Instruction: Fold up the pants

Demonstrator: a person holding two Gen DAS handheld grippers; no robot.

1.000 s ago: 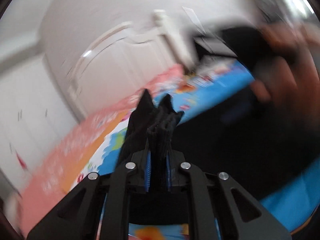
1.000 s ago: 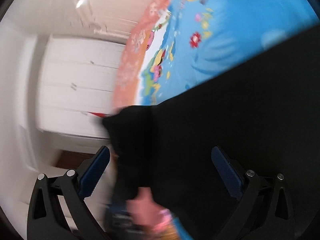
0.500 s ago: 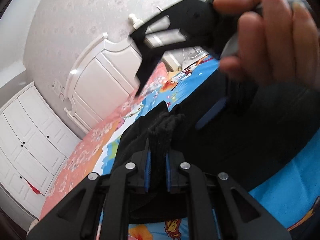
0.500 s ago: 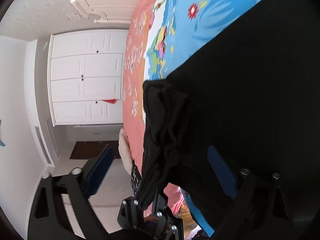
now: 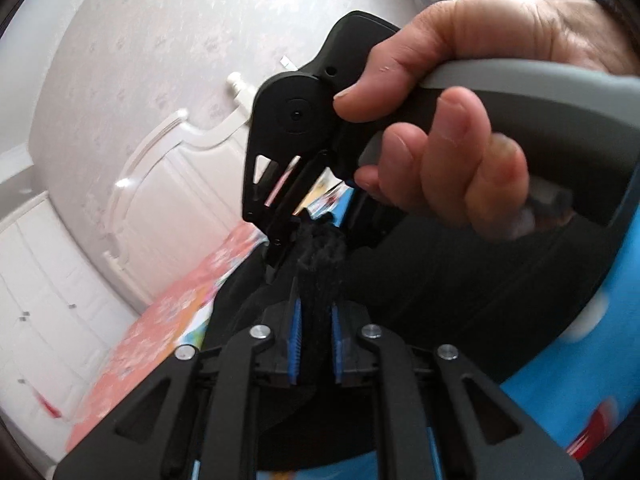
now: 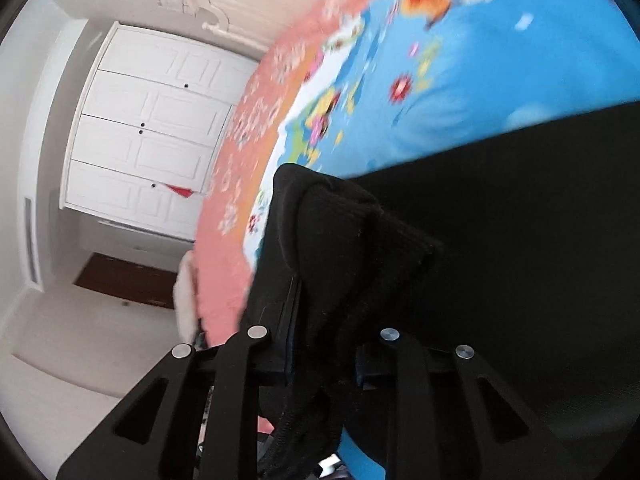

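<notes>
The bed cover [image 6: 460, 92], blue with a pink border, extends ahead of both tongs. The black pants [image 6: 520, 220] lie across it, their bunched edge raised between both tools. The right gripper [image 6: 324, 360] is closing, its jaws pinching that bunched fabric. The left gripper [image 5: 314, 344] is opening; fabric remains between its blue pads [image 5: 296, 344]. A hand [image 5: 460, 120] grips the right tool's handle directly ahead of the left gripper.
</notes>
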